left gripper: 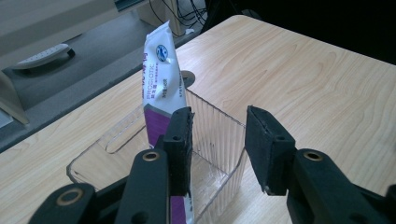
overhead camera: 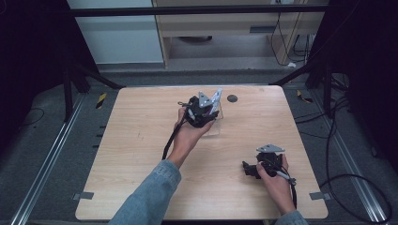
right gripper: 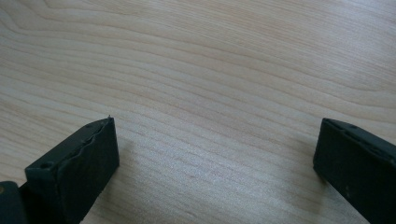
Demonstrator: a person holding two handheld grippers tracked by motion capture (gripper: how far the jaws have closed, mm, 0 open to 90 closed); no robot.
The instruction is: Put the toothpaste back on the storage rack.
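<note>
White-purple pouch stands upright in clear ribbed bin on table, looks light, soft, slick w/ crinkly film; left gripper fingers part-open, holding nothing, best pinch at top seal; right gripper wide open, empty.

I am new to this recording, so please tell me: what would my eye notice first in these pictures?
First, the white and purple packet standing upright in a clear plastic box near the table's far edge. The left gripper is there, jaws apart, the packet outside them. The right gripper rests open near the table's front right.
</note>
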